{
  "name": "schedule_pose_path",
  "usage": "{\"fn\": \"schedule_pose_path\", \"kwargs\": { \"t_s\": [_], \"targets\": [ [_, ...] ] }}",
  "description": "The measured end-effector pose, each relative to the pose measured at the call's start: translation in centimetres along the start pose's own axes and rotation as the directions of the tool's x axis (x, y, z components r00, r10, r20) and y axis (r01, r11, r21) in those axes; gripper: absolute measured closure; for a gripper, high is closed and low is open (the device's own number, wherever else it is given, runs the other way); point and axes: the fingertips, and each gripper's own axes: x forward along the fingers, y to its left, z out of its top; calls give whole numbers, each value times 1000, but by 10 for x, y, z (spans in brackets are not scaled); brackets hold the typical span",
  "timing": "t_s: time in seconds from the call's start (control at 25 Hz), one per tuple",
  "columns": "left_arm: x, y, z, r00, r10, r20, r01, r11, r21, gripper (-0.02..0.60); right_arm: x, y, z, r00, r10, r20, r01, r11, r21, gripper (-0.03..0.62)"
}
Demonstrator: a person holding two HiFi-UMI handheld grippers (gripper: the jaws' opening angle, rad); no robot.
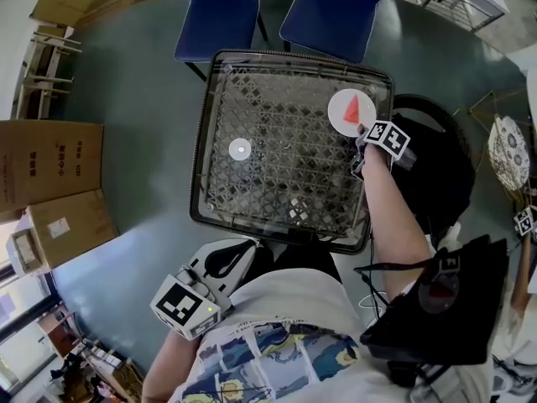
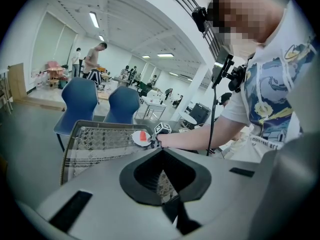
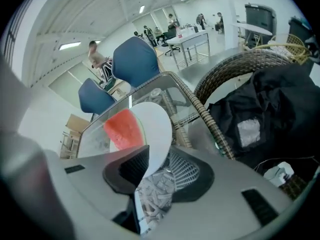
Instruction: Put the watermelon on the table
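White plate point(image 3: 152, 124) with the red watermelon point(image 3: 122, 129) sits pinched in my right claw point(image 3: 144, 184), upper right; I should lower it level onto the table point(image 1: 268, 200). Left claw point(image 2: 167, 184) narrow, empty.

In the head view the right gripper point(image 1: 365, 134) covers the lower rim of the plate point(image 1: 346, 106), its jaws out of sight under the marker cube point(image 1: 388, 138). Both chairs point(image 1: 214, 11) are cut off at the top edge. The white disc point(image 1: 240, 149) on the tabletop point(image 1: 277, 187) is too small to identify
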Motion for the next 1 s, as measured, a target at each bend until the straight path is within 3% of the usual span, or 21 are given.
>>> {"fn": "schedule_pose_path", "kwargs": {
  "t_s": [0.52,0.76,0.84,1.0],
  "targets": [
    [-19,11,-5,1000,-12,15,11,1000,15,573,-22,2,-5,999,-13,53,16,999,-48,482],
    [-30,10,-3,996,-78,44,73,992,99,572,-62,23,-17,993,84,84,-75,992,-103,491],
    [-40,7,-3,994,-99,51,92,988,125,572,-82,35,-34,990,123,75,-112,984,-137,548],
    [-62,3,-9,985,-162,61,150,975,165,572,-134,65,-76,977,204,67,-177,942,-284,583]
  ]
}}
